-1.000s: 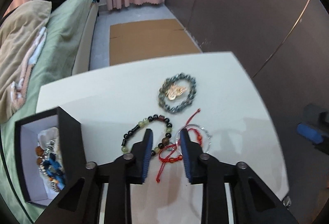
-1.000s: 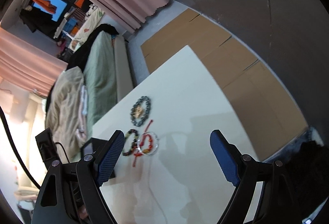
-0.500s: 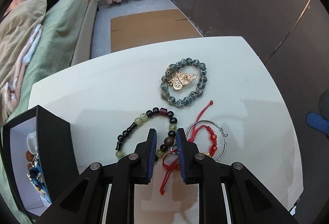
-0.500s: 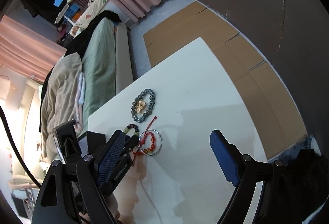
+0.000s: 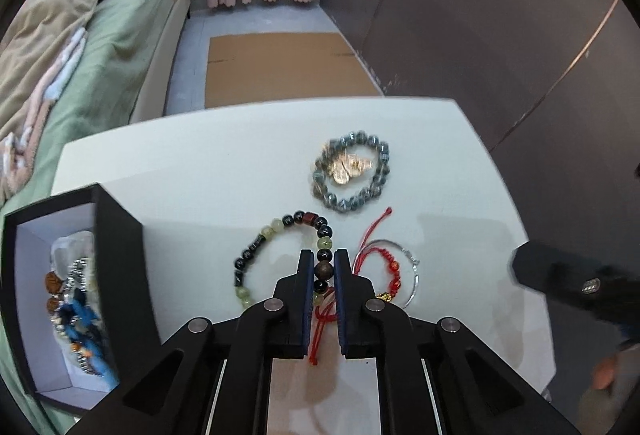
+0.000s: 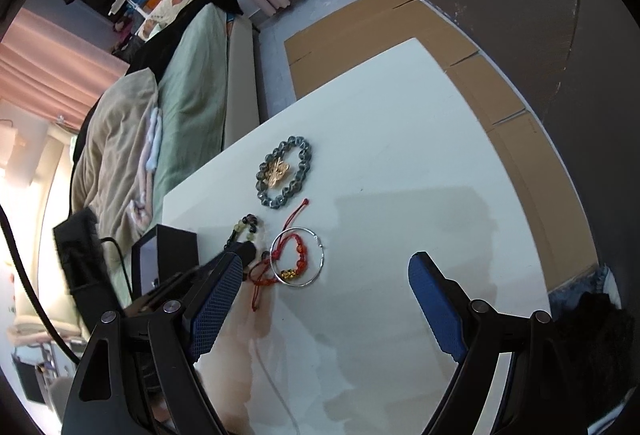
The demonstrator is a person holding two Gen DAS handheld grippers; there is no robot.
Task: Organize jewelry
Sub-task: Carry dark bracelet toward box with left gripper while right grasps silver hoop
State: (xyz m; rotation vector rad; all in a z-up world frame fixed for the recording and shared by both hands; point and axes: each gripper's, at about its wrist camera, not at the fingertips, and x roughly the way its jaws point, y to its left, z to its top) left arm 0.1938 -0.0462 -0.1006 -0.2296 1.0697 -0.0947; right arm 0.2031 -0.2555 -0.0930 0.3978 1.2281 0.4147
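Left gripper (image 5: pixel 323 267) now down at the table (image 5: pixel 200 179), jaws drawn in from a wider gap a second ago and clenched on the near arc of the mixed-bead bracelet (image 5: pixel 280 227); brown bead pinched between the pads. Bracelet not yet lifted: far arc flat on the table. Strand of the red cord (image 5: pixel 378 231) also running between the jaws near their base; whether pinched along with the beads cannot be told. Silver bangle (image 5: pixel 414 271) just beside the right jaw, overlapping the cord, apart from the gripper.

Right gripper (image 6: pixel 324 299) released, jaws wide, hovering well back from the jewelry; nothing held.

Grey-bead bracelet (image 5: pixel 352 171) with gold charm (image 5: pixel 348 167) inside its ring, further out on the table, untouched. Black box (image 5: pixel 120 235) at the left edge, open, already holding several pieces.

Judgement: grasp on the mixed-bead bracelet secured; lift and transfer to the box outstanding. Three items yet on the table beyond this one. Risk noted: cord snagged in the grip or looped with the beads, likely to drag bangle along on lifting.
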